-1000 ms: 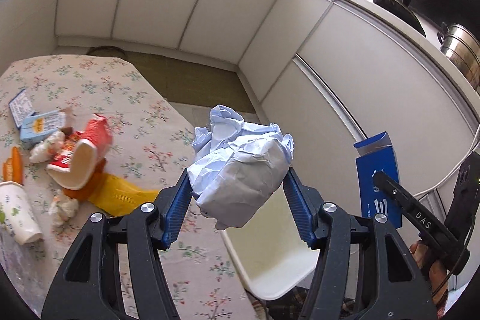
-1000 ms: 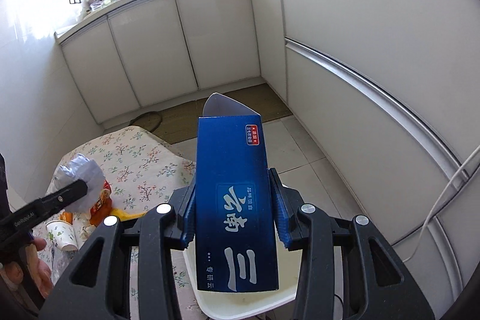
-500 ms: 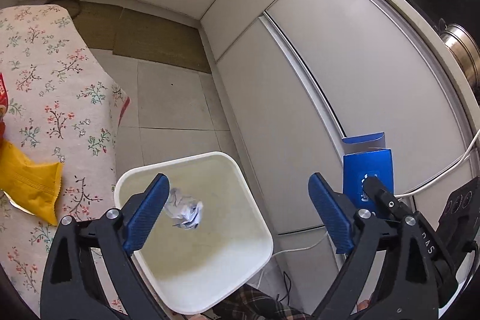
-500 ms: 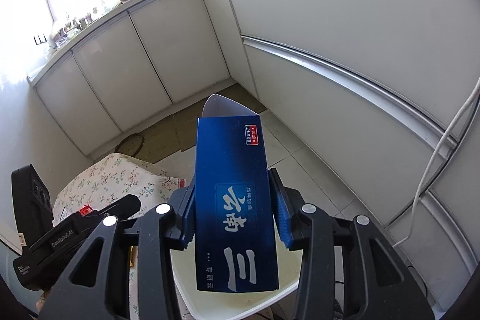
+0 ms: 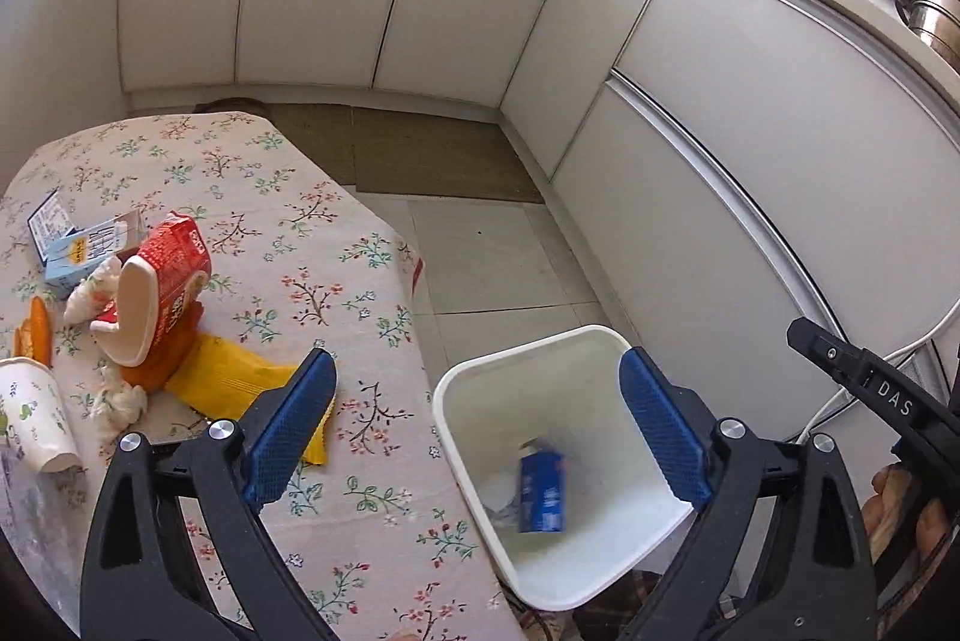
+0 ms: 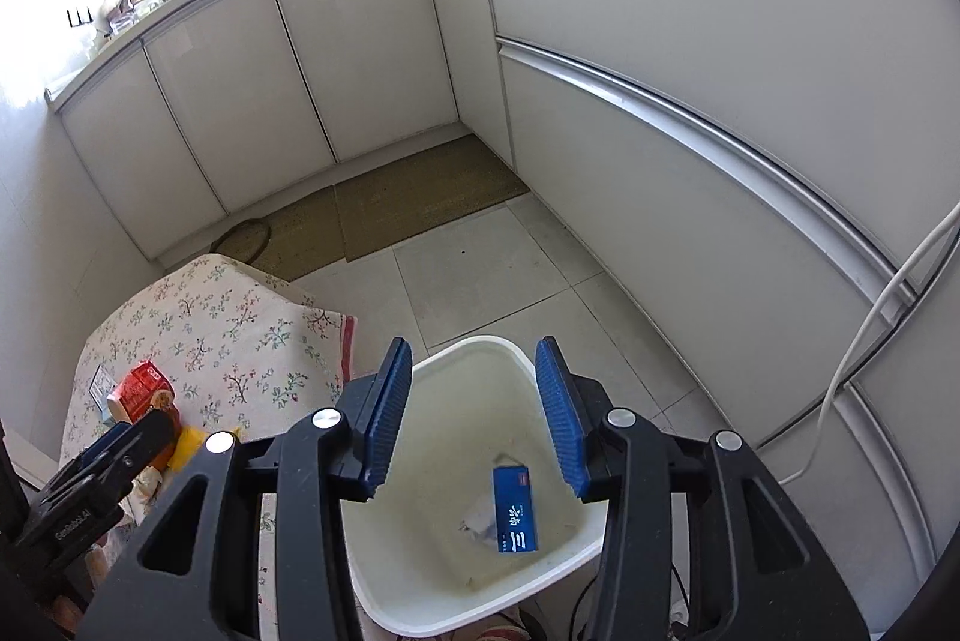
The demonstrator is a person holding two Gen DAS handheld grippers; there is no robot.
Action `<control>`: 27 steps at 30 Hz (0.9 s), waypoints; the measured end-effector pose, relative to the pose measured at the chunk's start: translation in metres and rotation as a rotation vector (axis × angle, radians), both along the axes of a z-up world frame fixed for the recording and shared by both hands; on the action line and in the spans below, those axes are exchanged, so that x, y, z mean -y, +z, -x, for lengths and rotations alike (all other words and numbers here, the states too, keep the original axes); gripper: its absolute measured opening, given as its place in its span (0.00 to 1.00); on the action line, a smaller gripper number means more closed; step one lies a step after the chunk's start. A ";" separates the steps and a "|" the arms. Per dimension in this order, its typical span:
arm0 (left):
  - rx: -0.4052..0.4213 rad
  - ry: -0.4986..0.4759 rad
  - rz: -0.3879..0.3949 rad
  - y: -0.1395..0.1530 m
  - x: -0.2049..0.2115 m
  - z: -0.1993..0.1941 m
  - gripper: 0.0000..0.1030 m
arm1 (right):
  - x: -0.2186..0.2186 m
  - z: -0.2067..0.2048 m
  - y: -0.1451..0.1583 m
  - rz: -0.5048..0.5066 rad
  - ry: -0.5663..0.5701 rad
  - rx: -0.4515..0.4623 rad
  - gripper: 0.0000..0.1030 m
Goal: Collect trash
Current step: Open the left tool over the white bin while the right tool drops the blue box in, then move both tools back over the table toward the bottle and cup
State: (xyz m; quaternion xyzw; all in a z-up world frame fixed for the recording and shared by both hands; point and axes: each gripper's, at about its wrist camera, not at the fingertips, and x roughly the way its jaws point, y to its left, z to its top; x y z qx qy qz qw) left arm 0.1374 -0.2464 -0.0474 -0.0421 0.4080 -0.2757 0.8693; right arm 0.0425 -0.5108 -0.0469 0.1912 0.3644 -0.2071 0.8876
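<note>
Down in the white plastic bin [image 6: 474, 575] lies your blue cardboard box [image 6: 515, 508] beside crumpled paper [image 6: 480, 518]; both jaws released, empty. Red carton [image 5: 171, 281], yellow wrapper [image 5: 231, 383], paper cup [image 5: 30, 416] await on the bench [image 5: 336, 245].

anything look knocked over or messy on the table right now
Yes. A red cup-noodle container lies tipped on its side on the floral tablecloth, its open mouth showing. Crumpled tissues, a yellow wrapper and a small blue carton lie scattered around it. A white paper cup stands upright nearby.
</note>
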 end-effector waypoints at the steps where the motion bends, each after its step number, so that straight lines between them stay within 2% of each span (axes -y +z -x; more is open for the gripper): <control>1: -0.003 0.006 0.002 0.000 -0.003 -0.001 0.89 | -0.001 0.000 -0.001 0.006 0.000 -0.004 0.43; 4: -0.003 0.025 0.002 0.000 -0.009 -0.002 0.89 | -0.007 0.000 0.001 0.041 0.000 -0.003 0.47; 7: 0.013 0.038 -0.008 0.003 -0.015 0.000 0.89 | -0.014 -0.001 0.004 0.069 -0.002 0.003 0.57; 15: 0.100 0.106 -0.065 0.012 -0.033 0.004 0.93 | -0.046 -0.007 0.013 0.175 -0.014 0.023 0.91; 18: 0.110 0.142 -0.070 0.016 -0.044 0.002 0.93 | -0.058 -0.012 0.013 0.197 -0.002 0.023 0.93; 27: 0.098 0.235 -0.114 0.012 -0.079 0.000 0.93 | -0.102 -0.032 0.004 0.249 0.085 -0.003 0.93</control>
